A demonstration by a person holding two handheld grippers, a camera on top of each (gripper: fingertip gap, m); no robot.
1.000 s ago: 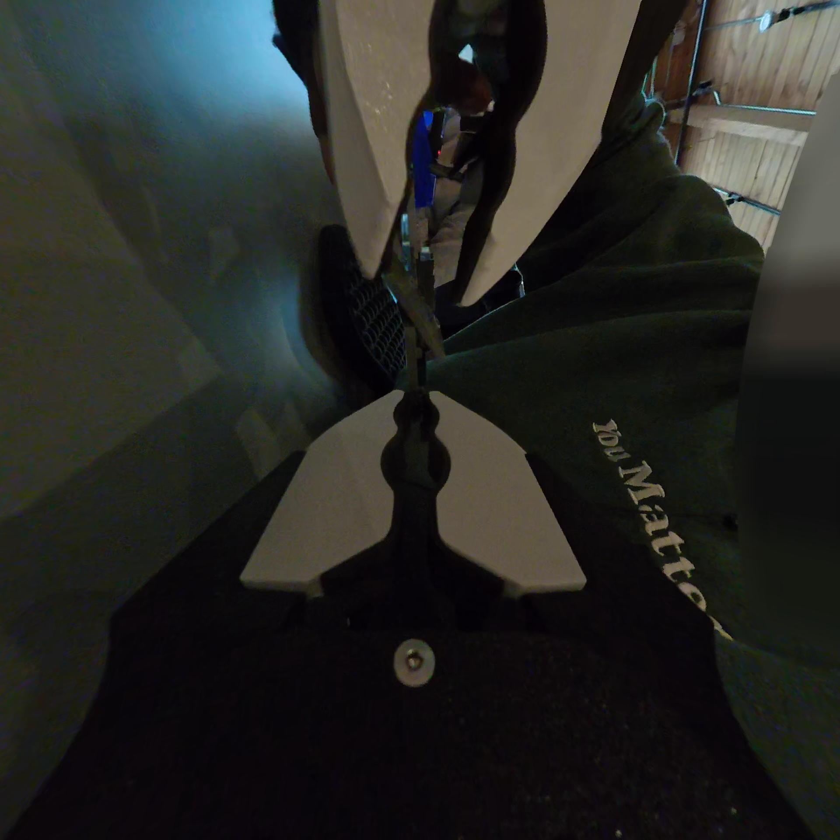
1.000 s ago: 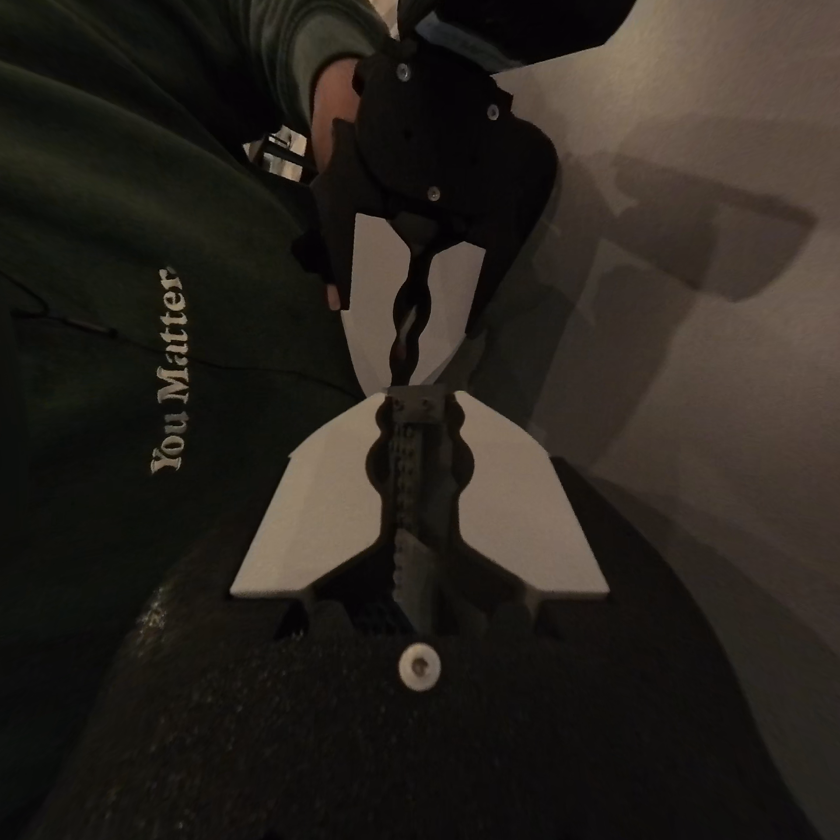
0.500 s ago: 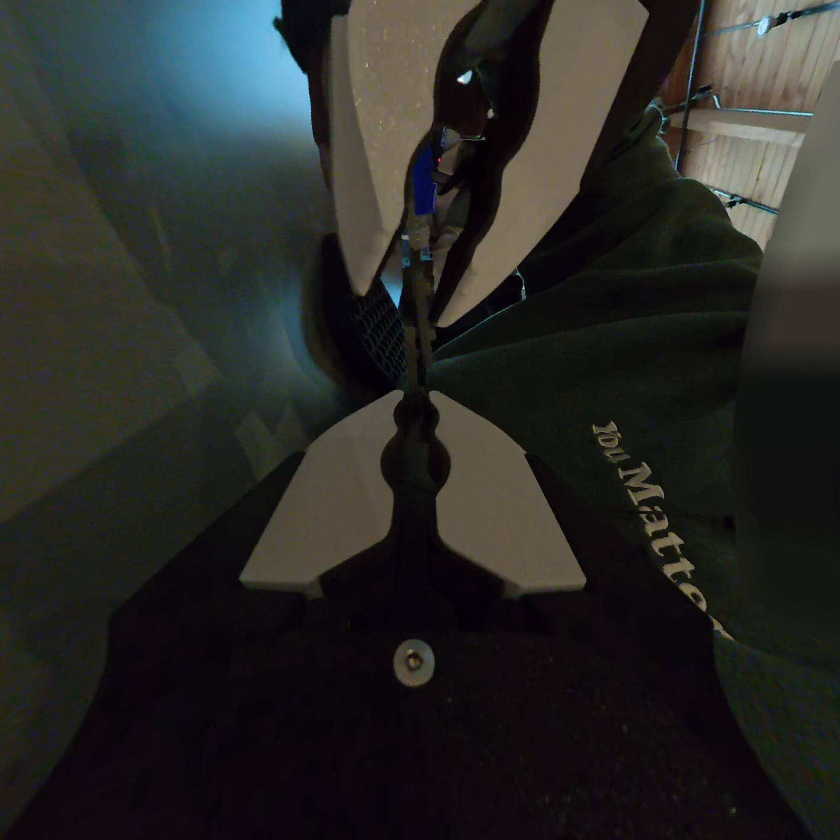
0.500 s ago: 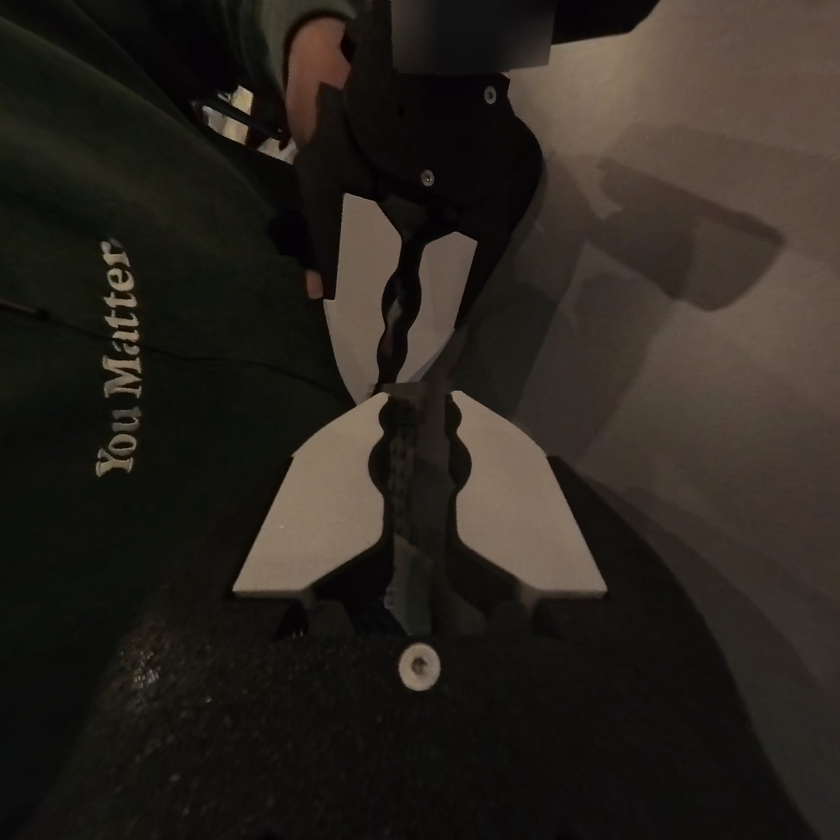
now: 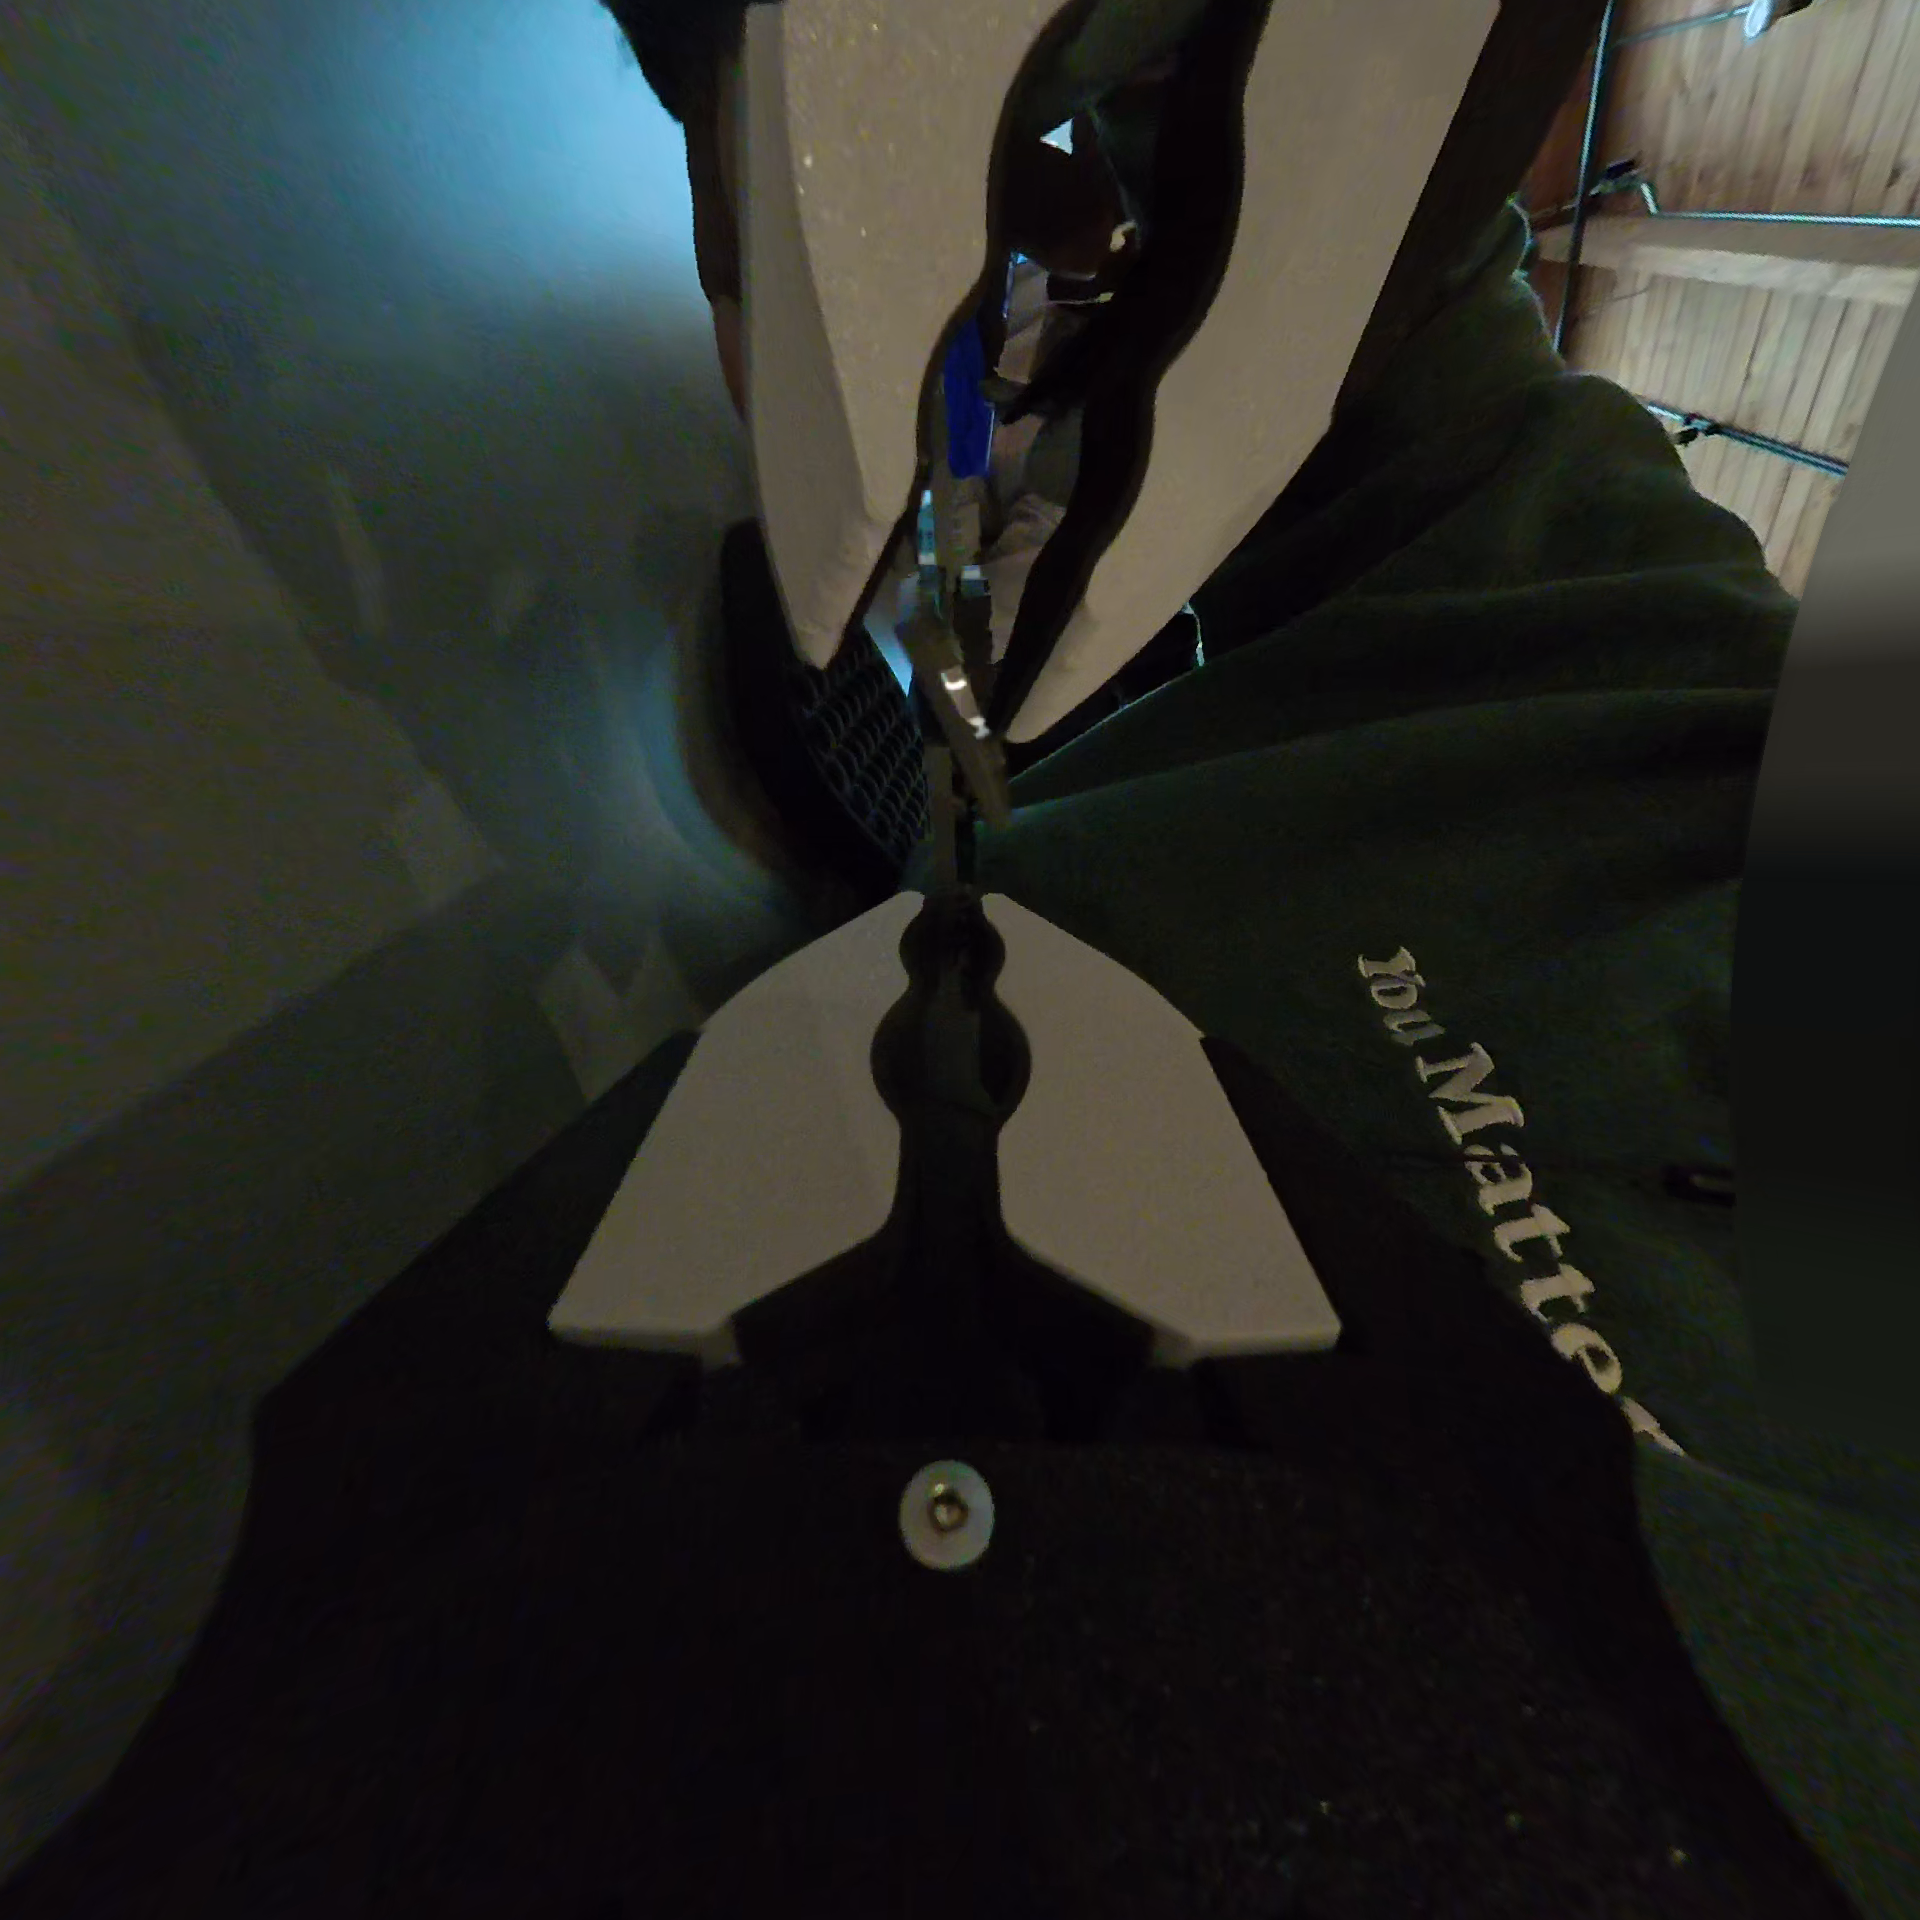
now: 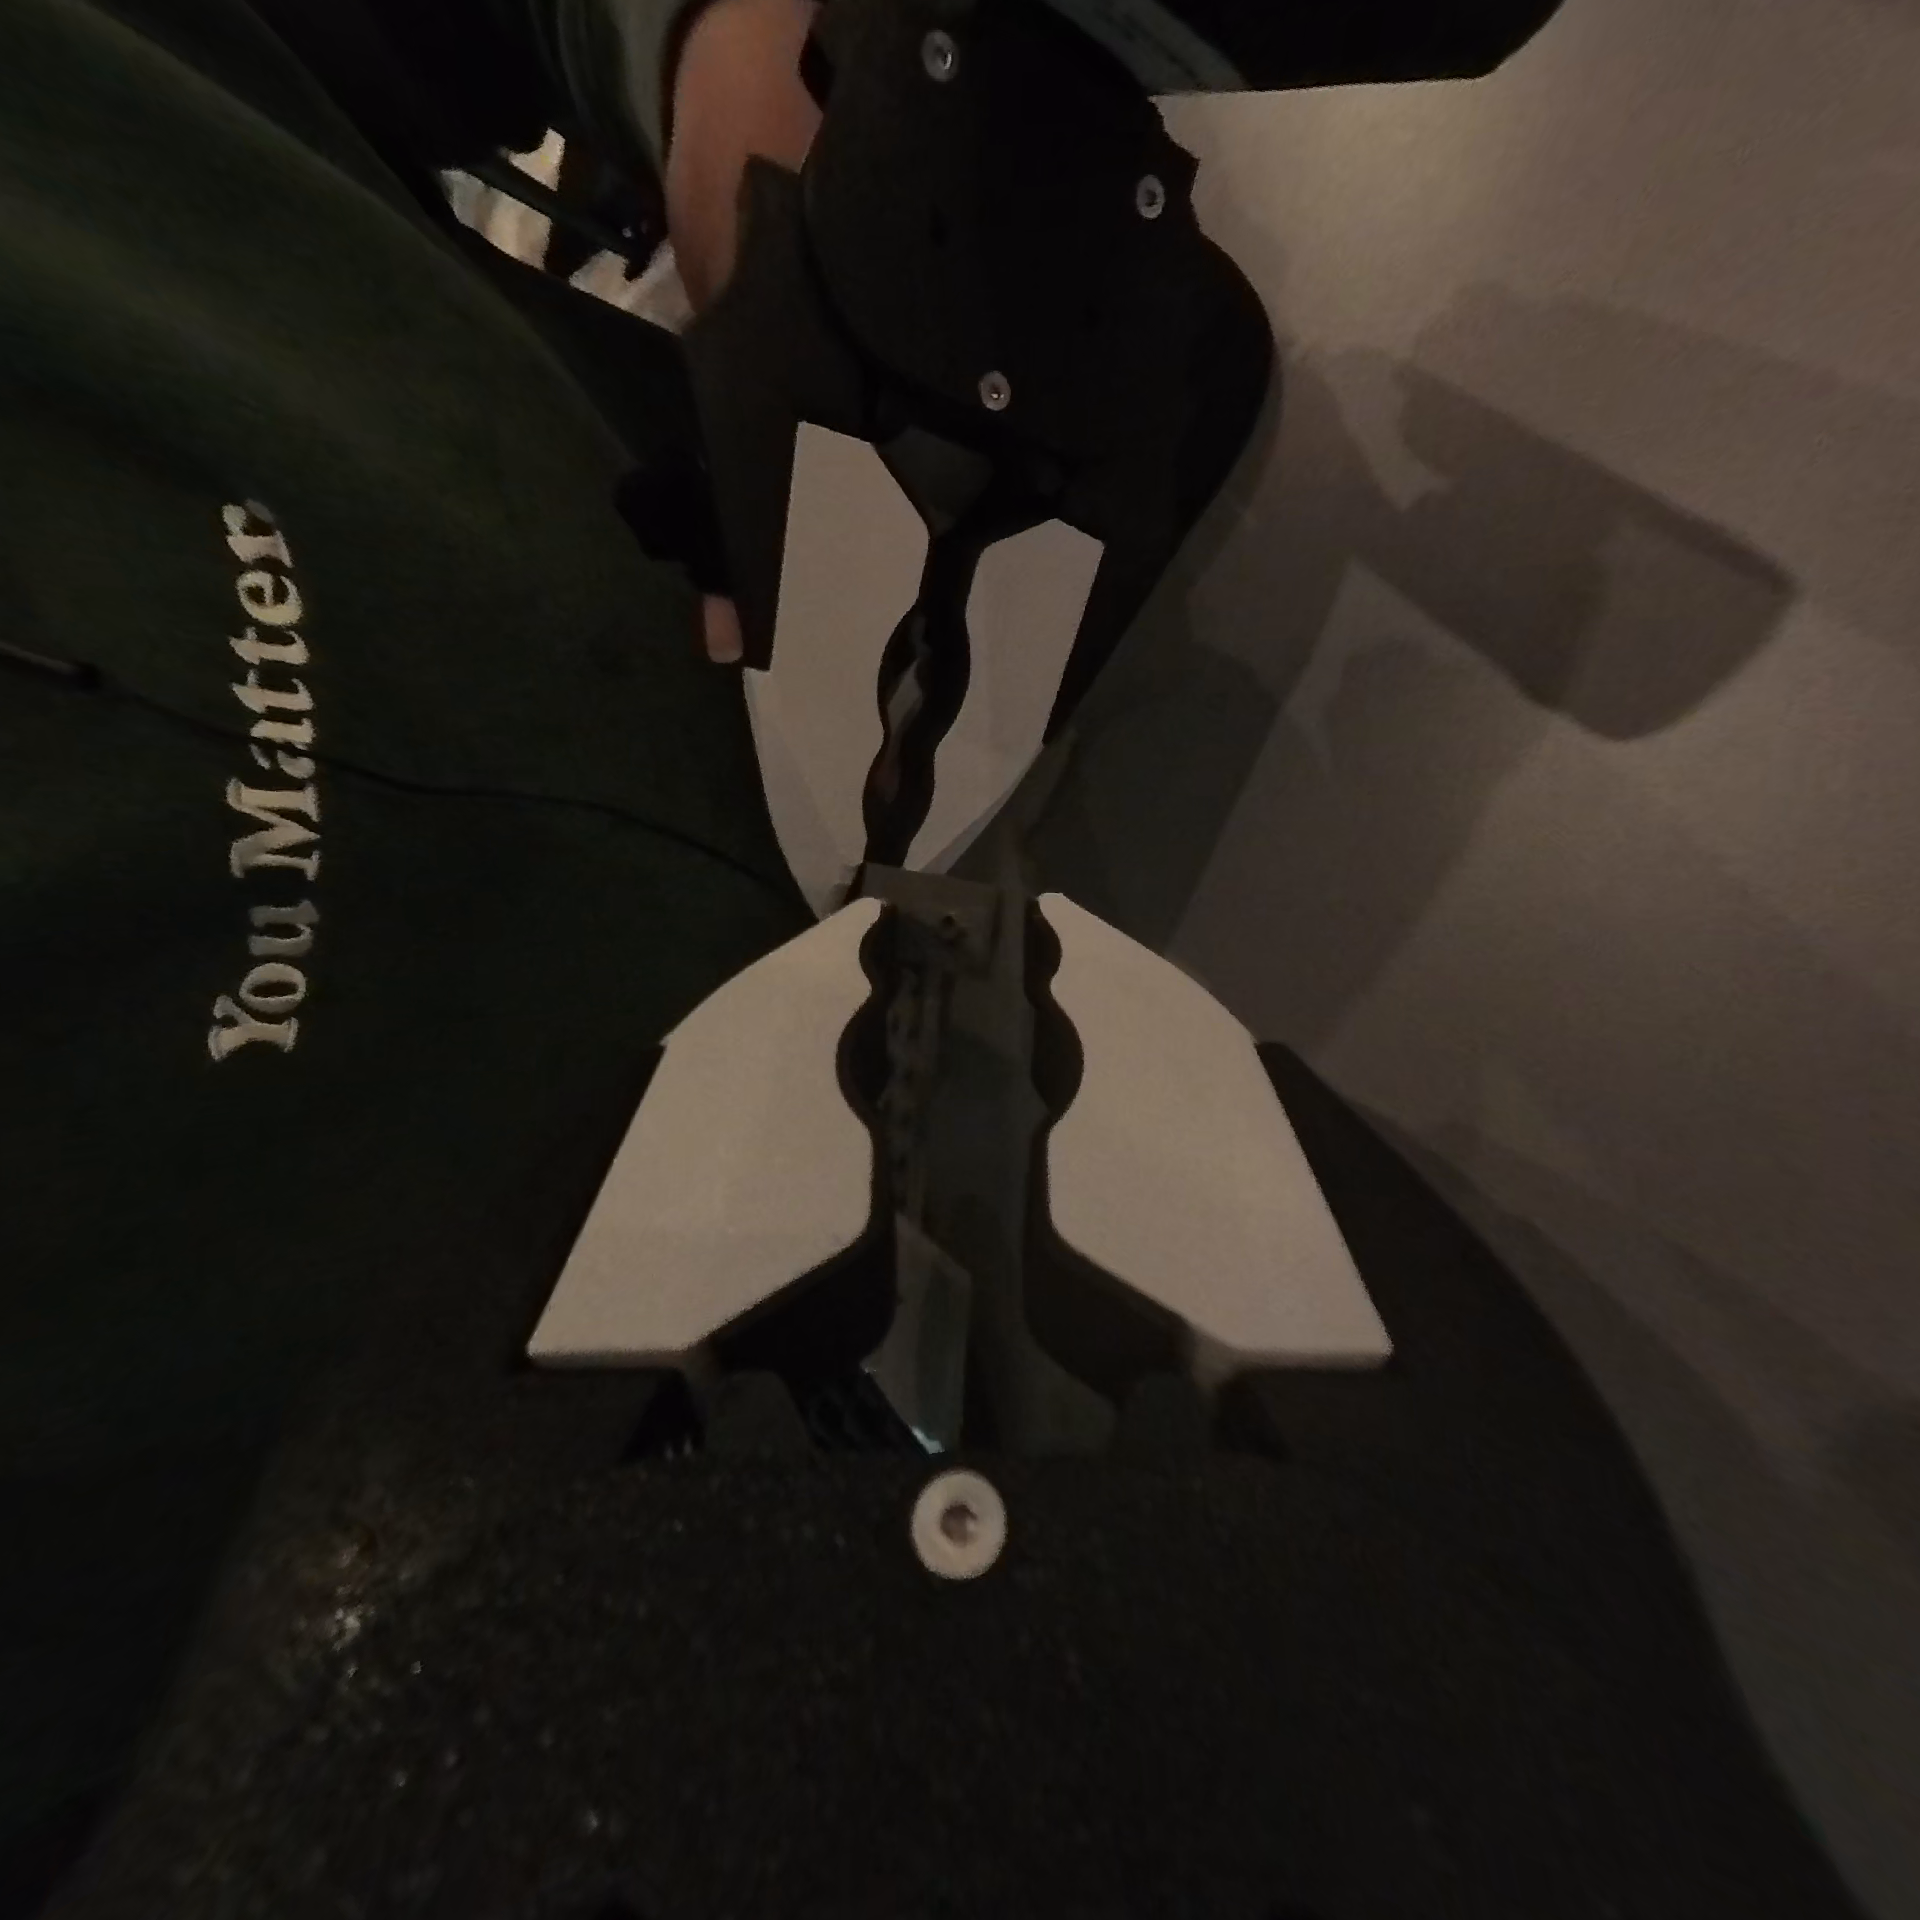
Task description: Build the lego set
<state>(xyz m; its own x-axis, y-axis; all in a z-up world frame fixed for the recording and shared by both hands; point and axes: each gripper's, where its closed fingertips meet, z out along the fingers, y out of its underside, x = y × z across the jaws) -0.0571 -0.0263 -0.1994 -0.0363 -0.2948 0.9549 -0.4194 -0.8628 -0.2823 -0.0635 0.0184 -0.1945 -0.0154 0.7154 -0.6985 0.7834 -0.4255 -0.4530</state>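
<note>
The left gripper, with white fingers on a black body, is closed on one end of a thin grey lego assembly. The right gripper, of the same kind, faces it tip to tip and is closed on the other, studded end, which runs deep between its fingers. Both are held in the air before a person's dark green sweatshirt. I judge the step is pressing two parts together; the next move needs a straight, steady push without bending the piece.

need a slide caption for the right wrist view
Right gripper shut on a slim dark lego assembly, meeting the left gripper tip to tip beside a dark green sweatshirt.
</note>
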